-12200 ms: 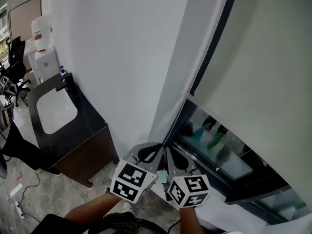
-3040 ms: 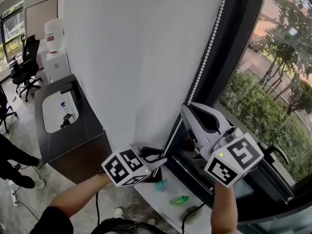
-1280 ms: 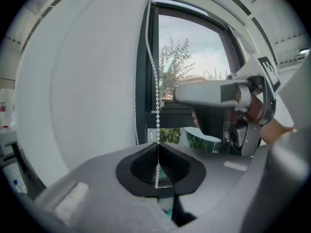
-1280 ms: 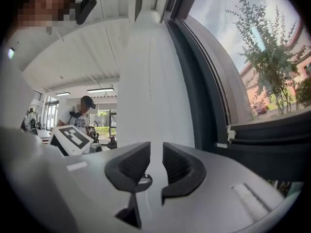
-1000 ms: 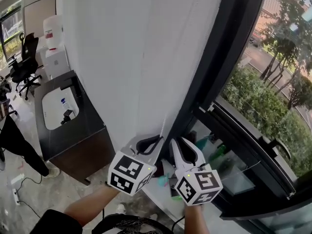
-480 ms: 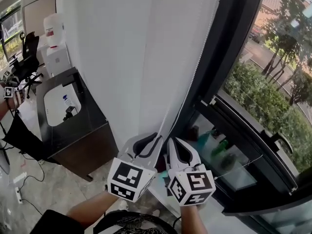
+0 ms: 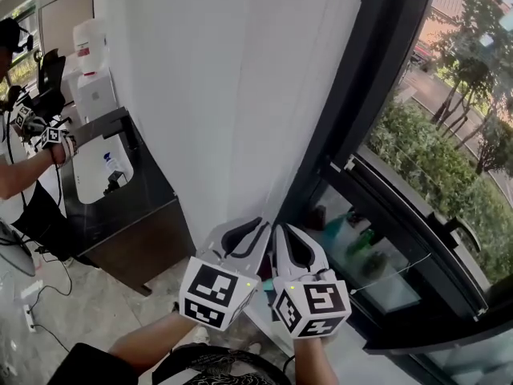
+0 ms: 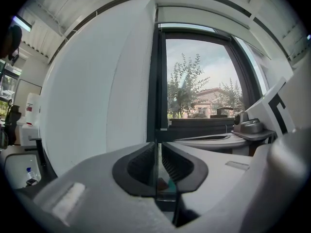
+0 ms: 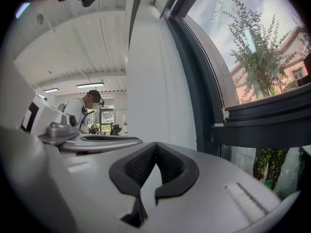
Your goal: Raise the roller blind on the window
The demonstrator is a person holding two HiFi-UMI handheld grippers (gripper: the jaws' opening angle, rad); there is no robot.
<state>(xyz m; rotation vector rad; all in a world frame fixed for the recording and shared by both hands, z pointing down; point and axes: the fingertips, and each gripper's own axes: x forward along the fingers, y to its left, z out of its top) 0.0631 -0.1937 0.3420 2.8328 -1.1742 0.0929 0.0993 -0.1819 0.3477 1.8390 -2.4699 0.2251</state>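
The roller blind is drawn up to the top of the window, and trees and a house show through the bare glass. In the head view both grippers sit side by side, low, in front of the black window frame and the white wall. My left gripper stands open by a narrow slit, with nothing visible between its pads. My right gripper is shut, its tips touching on nothing that I can see. No bead chain shows in any view.
A black cabinet with a white sink stands at the left below the wall. A person holding marker cubes is beside it. Coloured bottles lie on the sill behind the lower pane, and a window handle sticks out at the right.
Twelve seconds ago the blind covered the window; now the glass is bare. Over the last second both grippers stayed low together, the chain is gone from sight, and a person has come in at the left.
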